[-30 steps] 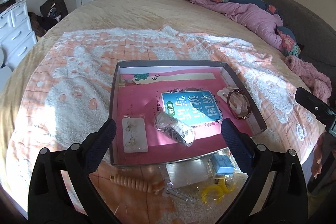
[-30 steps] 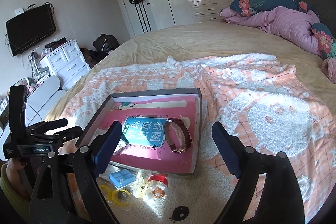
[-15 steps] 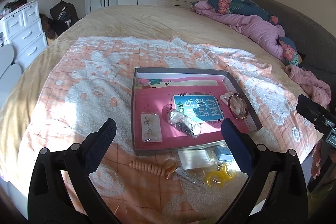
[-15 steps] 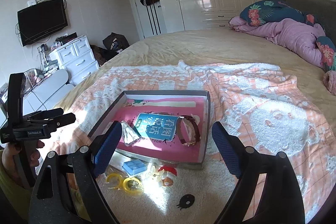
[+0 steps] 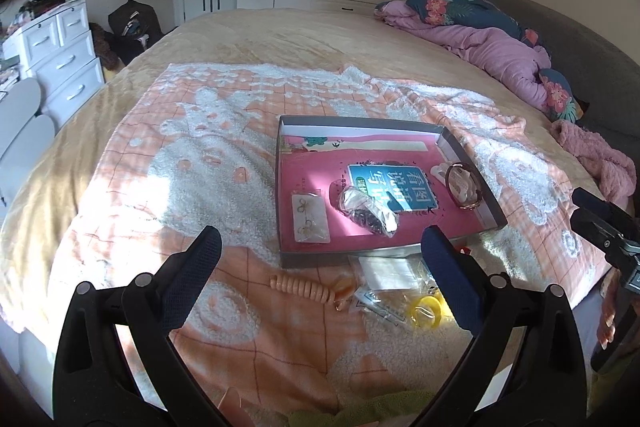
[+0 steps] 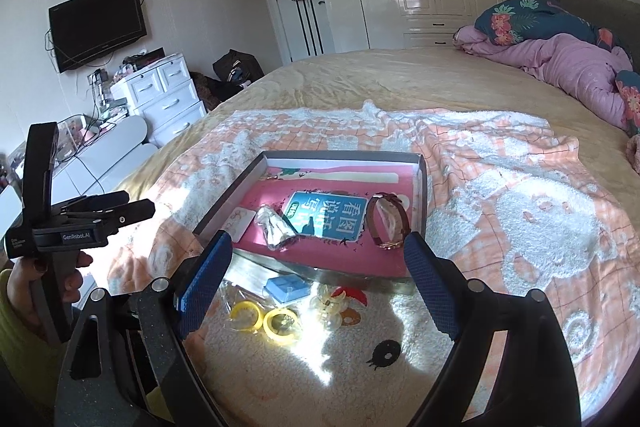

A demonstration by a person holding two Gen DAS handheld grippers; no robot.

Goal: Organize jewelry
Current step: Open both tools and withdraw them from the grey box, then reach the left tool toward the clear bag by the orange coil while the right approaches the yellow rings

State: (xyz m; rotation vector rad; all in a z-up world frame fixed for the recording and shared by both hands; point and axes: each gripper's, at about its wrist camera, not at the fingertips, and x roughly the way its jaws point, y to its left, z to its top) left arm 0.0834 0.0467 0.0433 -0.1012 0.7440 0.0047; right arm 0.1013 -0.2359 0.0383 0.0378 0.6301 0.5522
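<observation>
Watch (image 6: 387,223) in box (image 6: 420,187); blue case (image 6: 287,287) only right view.

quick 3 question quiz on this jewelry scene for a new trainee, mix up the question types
1. True or false: the watch lies inside the tray.
2. Where are the yellow rings? A) inside the tray B) on the blanket in front of the tray C) held in jaws
3. Fill in: both the left gripper and the right gripper have their jaws ____ and hold nothing.

Key: 1 true; 2 B; 3 open
</observation>
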